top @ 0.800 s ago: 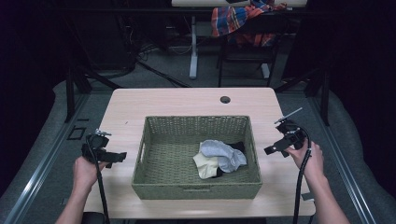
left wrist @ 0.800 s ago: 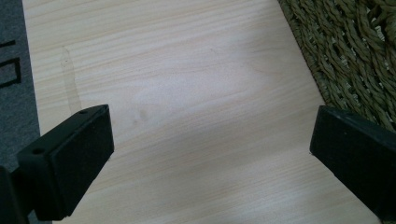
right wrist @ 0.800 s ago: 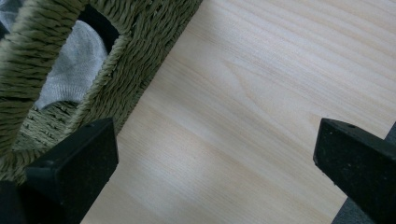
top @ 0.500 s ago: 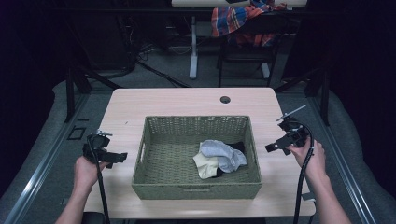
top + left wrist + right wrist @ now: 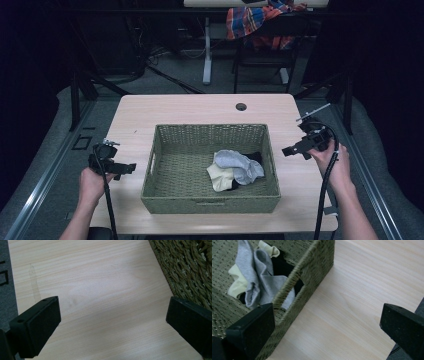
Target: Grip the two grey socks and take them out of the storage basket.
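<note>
A green woven basket (image 5: 165, 197) stands in the middle of the light wooden table (image 5: 190, 107). Inside it, toward the right, lies a small heap of cloth: a grey piece (image 5: 239, 164), a pale yellow piece (image 5: 218, 176) and something black beneath. My left gripper (image 5: 131, 168) hovers over the table left of the basket, open and empty; its view shows bare wood and the basket wall (image 5: 190, 272). To the right of the basket my right gripper (image 5: 286, 151) is open and empty. Its view shows the basket's side (image 5: 312, 272) with the grey cloth (image 5: 255, 277) inside.
A round dark cable hole (image 5: 241, 106) sits near the table's far edge. Behind the table stand desk legs and a chair draped with a plaid cloth (image 5: 257, 20). Grey floor surrounds the table. Cables trail from both grippers toward the near edge.
</note>
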`<action>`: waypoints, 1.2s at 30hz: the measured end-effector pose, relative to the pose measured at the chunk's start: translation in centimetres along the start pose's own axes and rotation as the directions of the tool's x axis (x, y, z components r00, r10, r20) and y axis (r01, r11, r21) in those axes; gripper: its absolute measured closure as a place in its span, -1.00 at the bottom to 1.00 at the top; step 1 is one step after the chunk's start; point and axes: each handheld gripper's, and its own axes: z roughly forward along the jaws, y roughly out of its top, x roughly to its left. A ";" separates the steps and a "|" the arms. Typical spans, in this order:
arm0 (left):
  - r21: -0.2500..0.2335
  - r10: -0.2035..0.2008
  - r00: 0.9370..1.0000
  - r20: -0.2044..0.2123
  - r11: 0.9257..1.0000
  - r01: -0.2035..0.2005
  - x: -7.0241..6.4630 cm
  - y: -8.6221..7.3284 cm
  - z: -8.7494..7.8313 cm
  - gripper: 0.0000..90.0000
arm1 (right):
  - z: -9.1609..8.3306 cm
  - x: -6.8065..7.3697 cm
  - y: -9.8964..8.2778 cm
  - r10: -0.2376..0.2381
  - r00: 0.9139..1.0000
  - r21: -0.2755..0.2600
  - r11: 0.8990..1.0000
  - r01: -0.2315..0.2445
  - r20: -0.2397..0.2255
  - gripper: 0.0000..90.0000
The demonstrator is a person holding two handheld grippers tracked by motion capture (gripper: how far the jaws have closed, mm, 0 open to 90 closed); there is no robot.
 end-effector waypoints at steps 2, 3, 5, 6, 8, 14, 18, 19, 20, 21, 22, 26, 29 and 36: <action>-0.001 -0.002 1.000 -0.001 1.000 0.002 0.0 0.0 0.0 -1.00 | -0.6 0.8 0.5 -0.020 1.000 -0.008 1.000 0.020 0.007 -1.00; 0.001 -0.003 1.000 0.001 1.000 0.003 0.0 0.0 0.0 -1.00 | -0.8 1.2 0.7 -0.026 1.000 -0.015 1.000 0.026 0.007 -1.00; 0.001 -0.004 1.000 0.002 1.000 0.004 -0.1 0.0 -0.1 -1.00 | -1.2 1.9 1.1 -0.043 0.999 -0.012 0.999 0.043 0.028 -1.00; -0.004 -0.006 1.000 0.003 1.000 0.006 -0.2 -0.1 -0.2 -1.00 | -1.4 2.1 1.3 -0.057 0.998 -0.010 0.998 0.057 0.037 -1.00; -0.008 -0.005 1.000 0.000 1.000 0.005 -0.2 -0.1 -0.2 -1.00 | -1.7 2.7 1.7 -0.068 0.997 -0.012 0.998 0.069 0.031 -1.00; -0.007 -0.003 1.000 0.004 1.000 0.003 -0.2 0.0 -0.3 -1.00 | -1.8 4.8 3.6 -0.114 0.993 0.004 0.993 0.114 0.017 -1.00; -0.012 -0.002 1.000 0.001 1.000 0.002 -0.2 0.0 -0.2 -1.00 | -1.6 6.3 5.2 -0.146 0.989 0.005 0.989 0.146 -0.003 -1.00; -0.012 -0.002 1.000 0.001 1.000 0.002 -0.2 0.0 -0.2 -1.00 | -1.6 6.3 5.2 -0.146 0.989 0.005 0.989 0.146 -0.003 -1.00; -0.005 0.000 1.000 0.010 1.000 0.000 -0.1 0.0 -0.2 -1.00 | -1.3 7.3 6.2 -0.161 0.987 0.004 0.987 0.162 -0.019 -1.00; -0.008 0.001 1.000 0.014 1.000 -0.001 -0.2 0.0 -0.2 -1.00 | -1.1 7.6 6.5 -0.169 0.985 0.000 0.986 0.169 -0.019 -0.95; -0.006 0.003 1.000 0.019 1.000 -0.002 -0.2 0.1 -0.2 -1.00 | -0.8 8.0 6.8 -0.174 0.984 0.011 0.985 0.175 -0.023 -0.87; -0.008 0.006 1.000 0.023 1.000 -0.006 -0.2 0.0 -0.1 -1.00 | 0.6 9.3 7.3 -0.214 0.975 0.023 0.976 0.216 -0.055 -0.80; -0.008 0.001 1.000 0.024 1.000 0.000 -0.1 0.0 0.0 -1.00 | 1.3 9.6 7.3 -0.235 0.971 0.038 0.971 0.237 -0.053 -0.74; -0.004 0.009 1.000 0.021 1.000 -0.009 -0.2 0.1 -0.1 -1.00 | 4.3 11.3 6.7 -0.260 0.960 0.109 0.956 0.271 -0.105 -0.39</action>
